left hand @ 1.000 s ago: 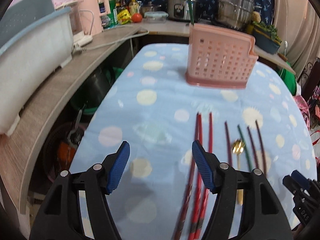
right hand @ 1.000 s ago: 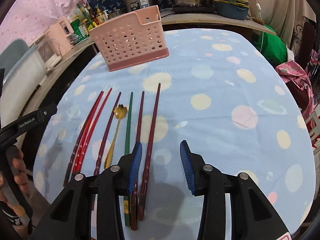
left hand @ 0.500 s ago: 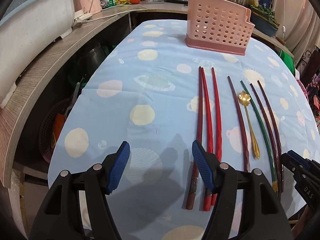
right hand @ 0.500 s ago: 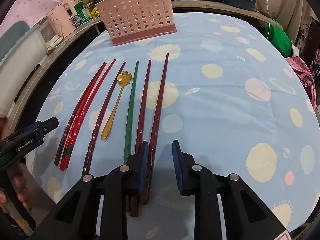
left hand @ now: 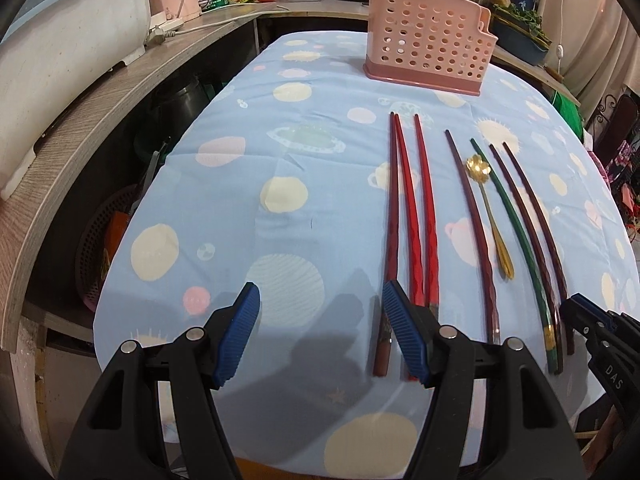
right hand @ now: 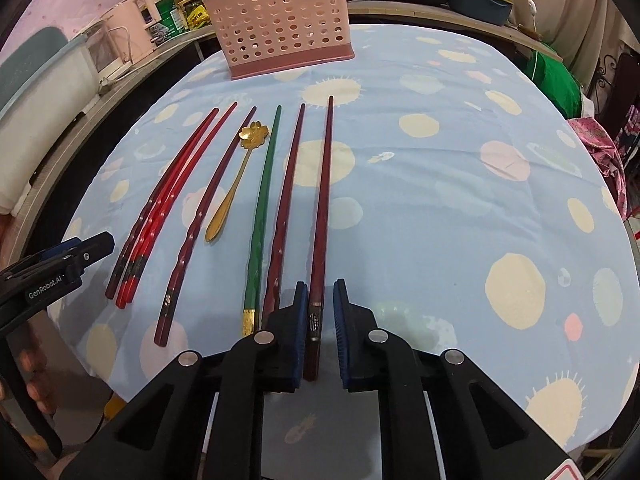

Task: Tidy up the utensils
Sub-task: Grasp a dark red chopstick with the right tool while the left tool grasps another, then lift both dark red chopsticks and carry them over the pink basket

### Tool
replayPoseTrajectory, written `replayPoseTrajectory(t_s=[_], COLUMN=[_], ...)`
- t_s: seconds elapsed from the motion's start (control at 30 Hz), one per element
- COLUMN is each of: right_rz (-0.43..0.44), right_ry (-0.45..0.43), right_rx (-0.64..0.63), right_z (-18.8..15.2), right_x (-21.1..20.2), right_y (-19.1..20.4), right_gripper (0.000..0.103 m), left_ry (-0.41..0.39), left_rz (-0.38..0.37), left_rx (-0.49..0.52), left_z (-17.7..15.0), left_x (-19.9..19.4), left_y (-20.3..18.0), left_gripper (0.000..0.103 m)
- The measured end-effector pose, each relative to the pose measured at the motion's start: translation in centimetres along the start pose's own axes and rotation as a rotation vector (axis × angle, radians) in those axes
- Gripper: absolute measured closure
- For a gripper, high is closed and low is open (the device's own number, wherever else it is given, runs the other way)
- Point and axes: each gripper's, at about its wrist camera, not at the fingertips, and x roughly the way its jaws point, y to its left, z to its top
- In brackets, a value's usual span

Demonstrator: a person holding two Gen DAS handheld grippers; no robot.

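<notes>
Seven chopsticks and a gold flower-bowled spoon point(right hand: 236, 184) lay in a rough row on the blue spotted tablecloth point(right hand: 440, 200), tips pointing toward the pink perforated utensil holder point(right hand: 280, 26) at the far end. Right gripper point(right hand: 320, 320) straddled the butt of the rightmost dark red chopstick point(right hand: 323, 208), pads narrowed close on either side but with slight gaps showing, not clenched. Left gripper point(left hand: 318, 334) spread wide, released, its right pad beside the three red chopsticks point(left hand: 412, 216). A single green chopstick point(right hand: 262, 208) lay just right of the spoon.
</notes>
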Motion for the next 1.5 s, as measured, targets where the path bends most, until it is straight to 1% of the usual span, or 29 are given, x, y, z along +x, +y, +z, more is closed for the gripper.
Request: replayPoseTrajectory(t_s=[0.17,0.43,0.5,0.57,0.73,0.77,0.8,0.83,0.9,0.97,1.3,1.5], right_rz=[-0.006,0.009,0.009,0.01,0.01,0.009,0.008,0.008,0.007,0.007,0.015,0.022], right_ry=[-0.004,-0.009,-0.008,-0.008,-0.01,-0.009,-0.009,-0.01,-0.01,-0.011,-0.01,-0.046], right_rx=[0.003,0.025,0.025,0.025,0.025,0.025,0.024,0.024,0.023,0.023,0.031,0.041], right_z=[-0.8,-1.0,-1.0,-1.1,-1.1,-1.1,-1.1,-1.1,-1.1,-1.1,-1.0,-0.3], right_x=[-0.4,-0.6,-0.6,-0.6,-0.6,-0.6,-0.6,-0.6,-0.6,-0.6,-0.8,-1.8], right_y=[-0.2,-0.6,-0.6,-0.6,-0.6,-0.6,-0.6,-0.6,-0.6,-0.6,-0.6,-0.9], right_gripper=[0.096,0.096,0.096,0.096,0.096,0.096,0.096,0.096,0.096,0.096,0.096,0.096], left_ry=[0.009,0.042,0.056,0.051,0.048,0.049,0.049,0.05,0.053,0.055,0.064,0.063], left_rz=[-0.009,-0.03,-0.031,-0.026,-0.025,-0.023,-0.024,-0.027,-0.035,-0.042,-0.045,-0.044], left_rx=[0.002,0.022,0.021,0.024,0.03,0.034,0.039,0.042,0.05,0.052,0.062,0.057], left_z=[-0.7,-1.6,-1.7,-1.8,-1.7,-1.7,-1.6,-1.6,-1.5,-1.5,-1.6,-1.5], left_x=[-0.2,0.2,0.5,0.4,0.4,0.4,0.3,0.3,0.3,0.2,0.1,0.0], left_y=[-0.2,-0.8,-0.9,-0.9,-1.0,-1.1,-1.1,-1.2,-1.4,-1.5,-1.8,-1.8], left_gripper=[0.042,0.042,0.046,0.048,0.061,0.066,0.073,0.075,0.086,0.093,0.095,0.096])
